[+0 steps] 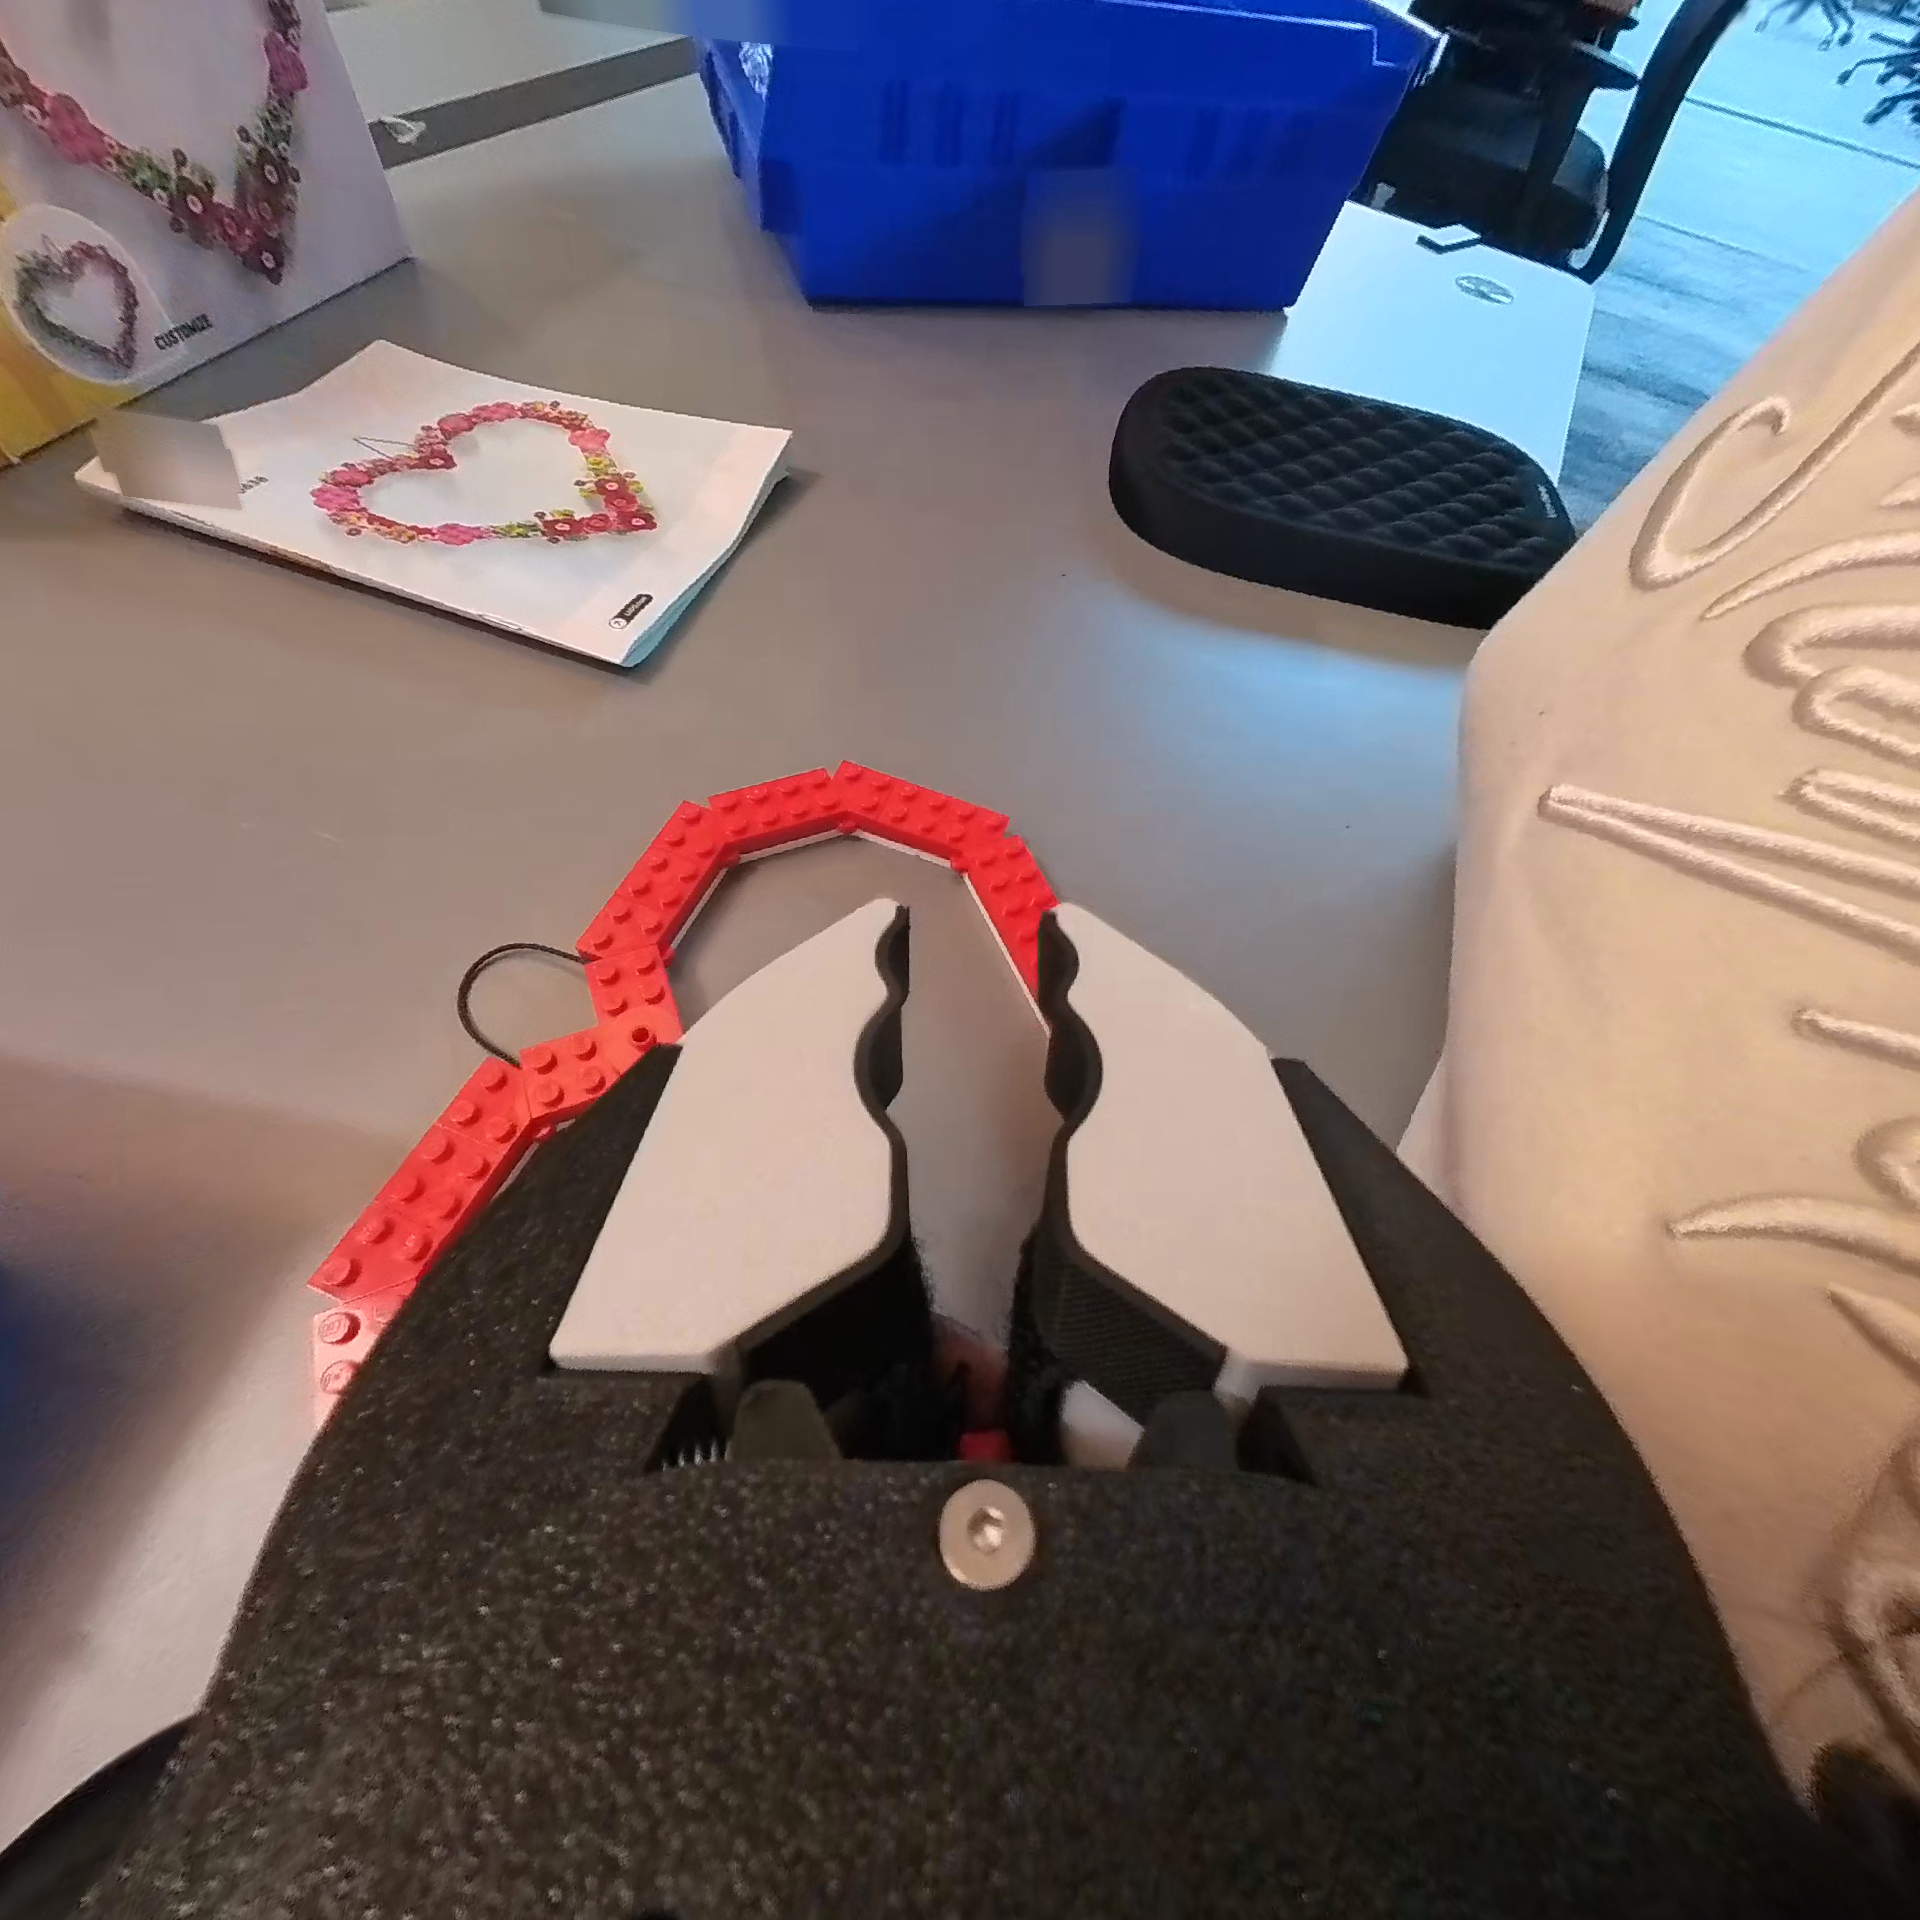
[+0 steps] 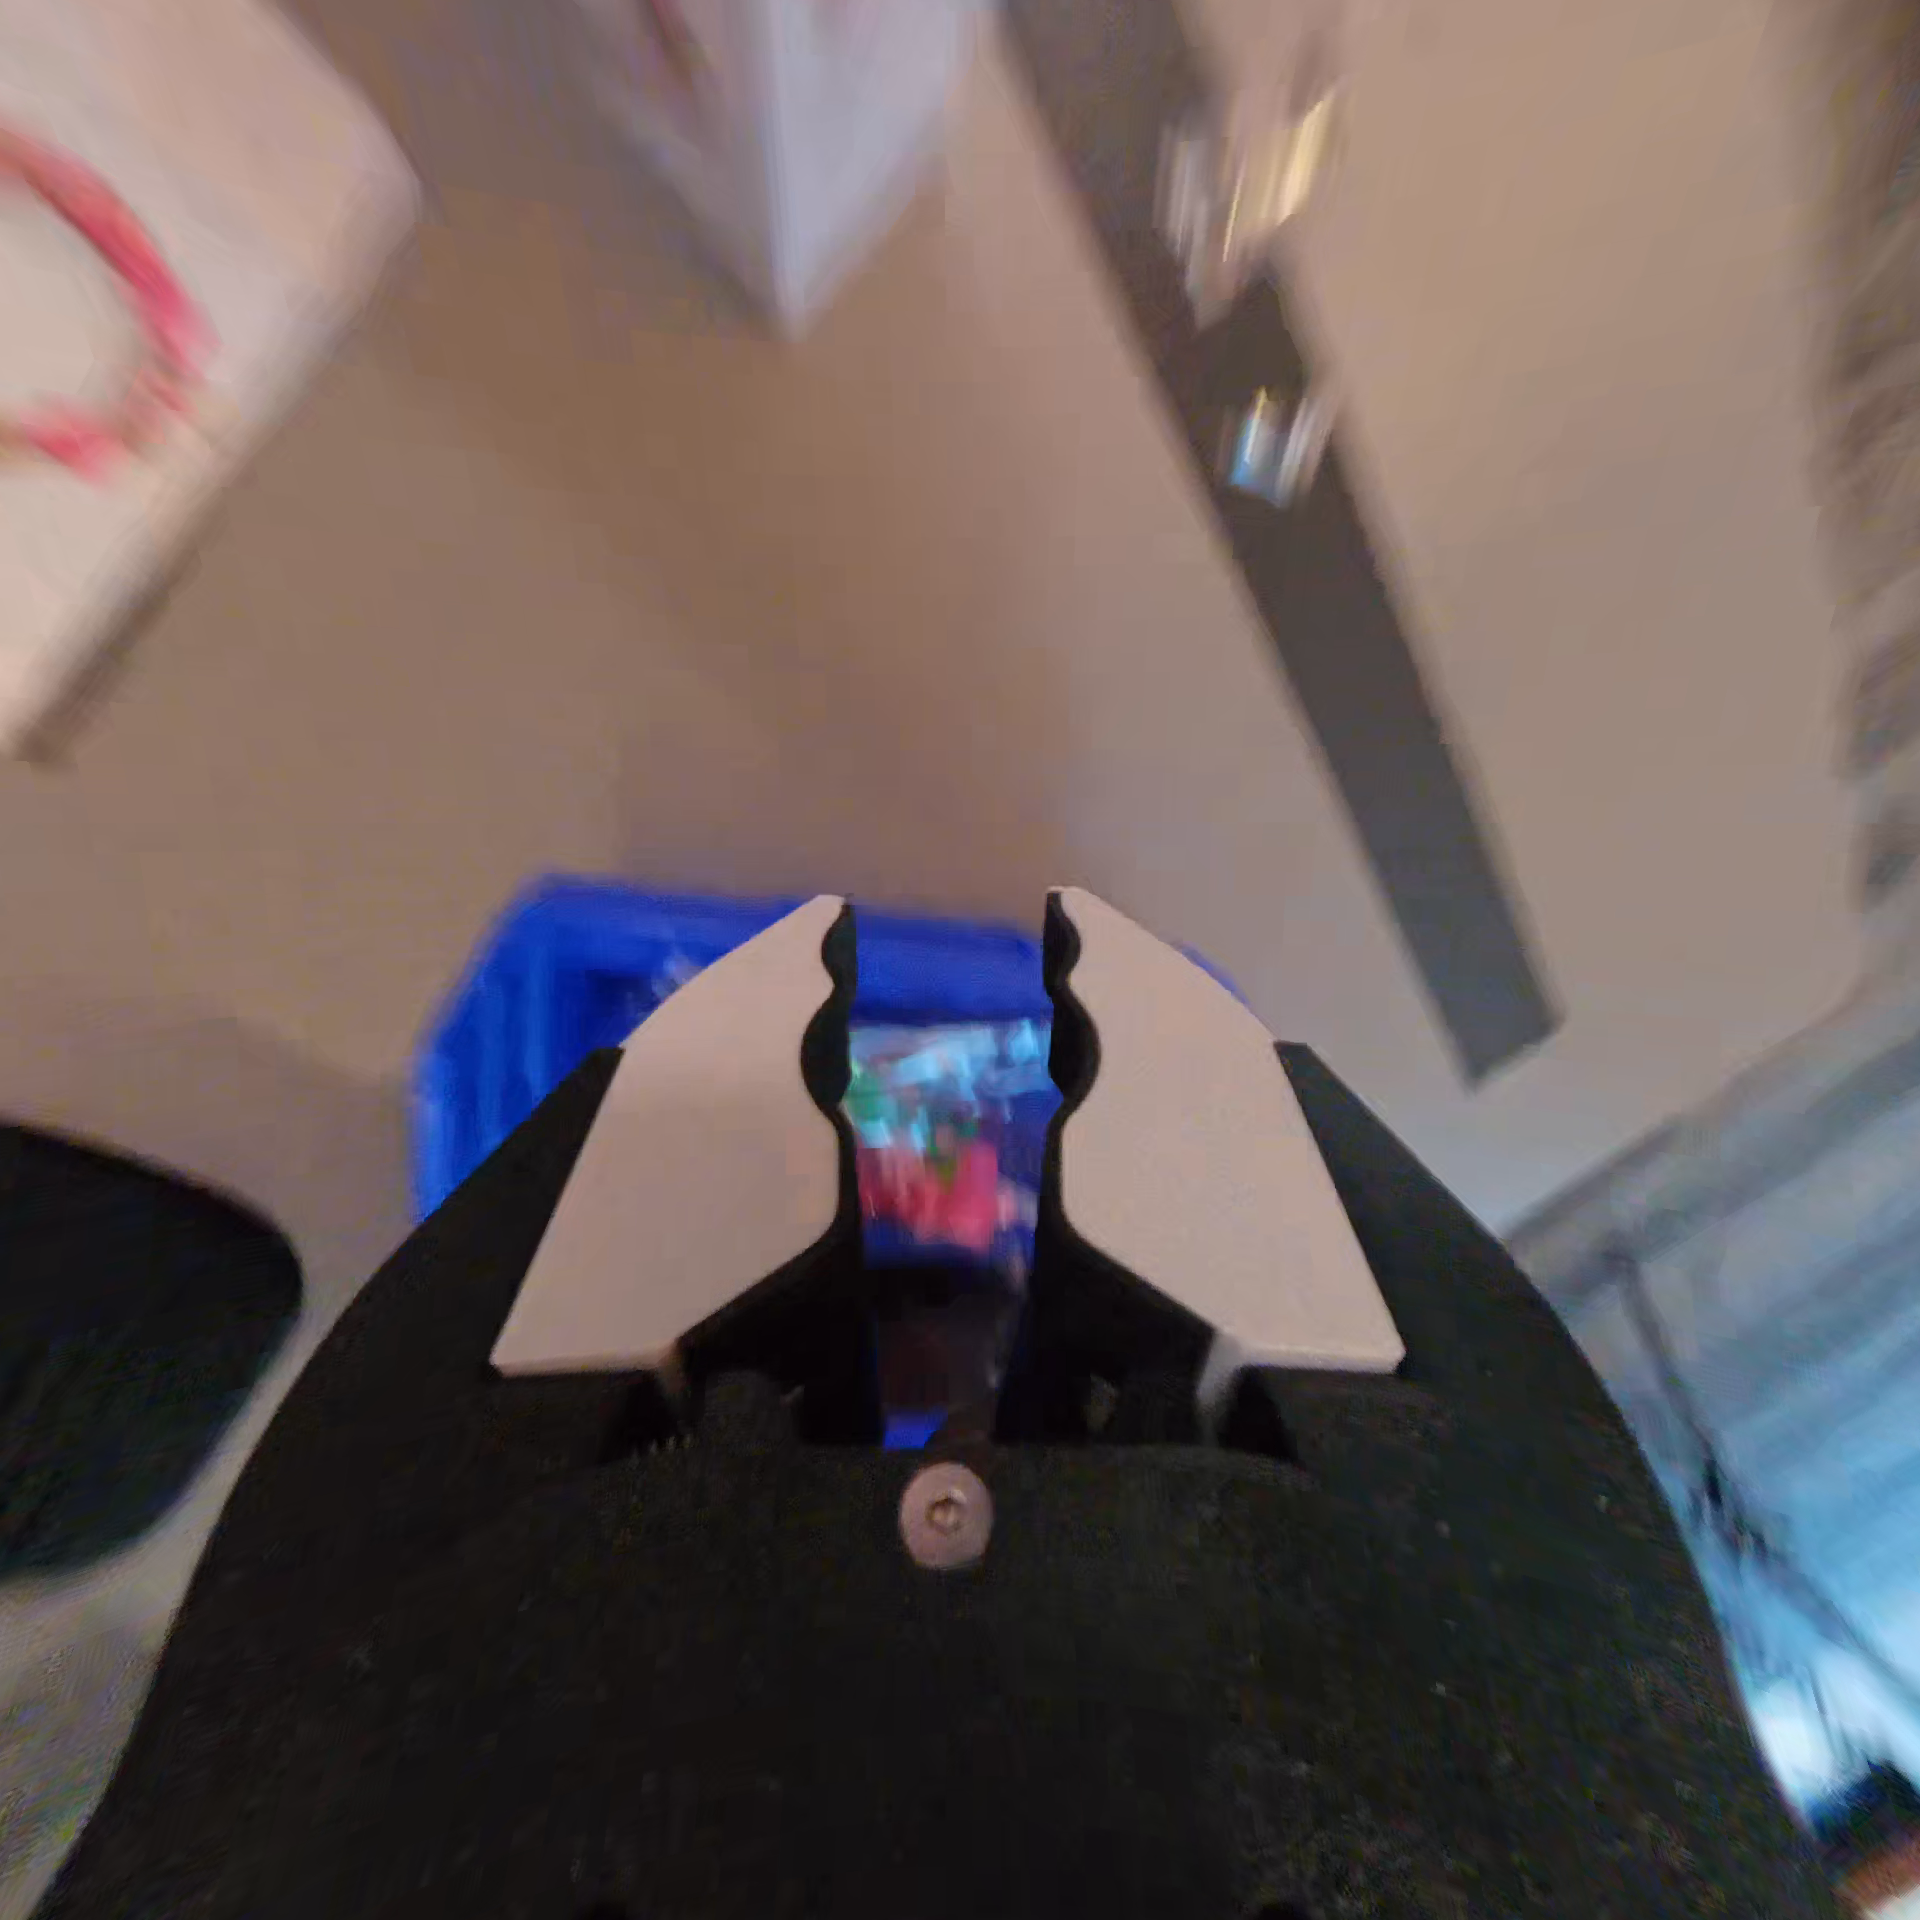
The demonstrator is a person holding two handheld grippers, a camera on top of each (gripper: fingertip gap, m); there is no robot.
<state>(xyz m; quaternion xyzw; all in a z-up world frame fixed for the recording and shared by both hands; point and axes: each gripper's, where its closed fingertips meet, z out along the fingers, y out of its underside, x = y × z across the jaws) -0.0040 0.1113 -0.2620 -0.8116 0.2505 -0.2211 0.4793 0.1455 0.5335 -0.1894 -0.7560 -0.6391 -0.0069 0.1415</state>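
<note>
Leftmost in the left wrist view, a white box (image 1: pixel 177 177) printed with a flower heart stands at the far edge of the grey bench (image 1: pixel 935 675). A booklet (image 1: pixel 447 499) with the same heart on its cover lies flat just in front of it.

Nearer, a red brick frame (image 1: pixel 665 883) of thin studded plates joined end to end lies on the bench. It curves up the left side of the left tongs (image 1: pixel 977 920) and arches over their tips. A black cord loop (image 1: pixel 488 997) sticks out from its left edge.

The left tongs are parted with nothing between them, and their tips sit inside the arch. The right finger overlaps the frame's right limb, though whether it touches cannot be told. Being a chain of thin plates, the frame would probably flex or part at a joint if gripped at one point only.

Beyond are a blue bin (image 1: pixel 1039 156), then a black quilted wrist rest (image 1: pixel 1330 488). A person's cream garment (image 1: pixel 1714 935) fills the right edge.

The right wrist view is heavily blurred. A dark pad (image 2: pixel 104 1330) shows at the left. The right tongs (image 2: pixel 945 914) are also apart and empty, hanging above the blue bin (image 2: pixel 520 1018). Mixed coloured pieces (image 2: pixel 935 1143) show in it through the gap. A dark strip (image 2: pixel 1351 675) crosses the bench at the right.
</note>
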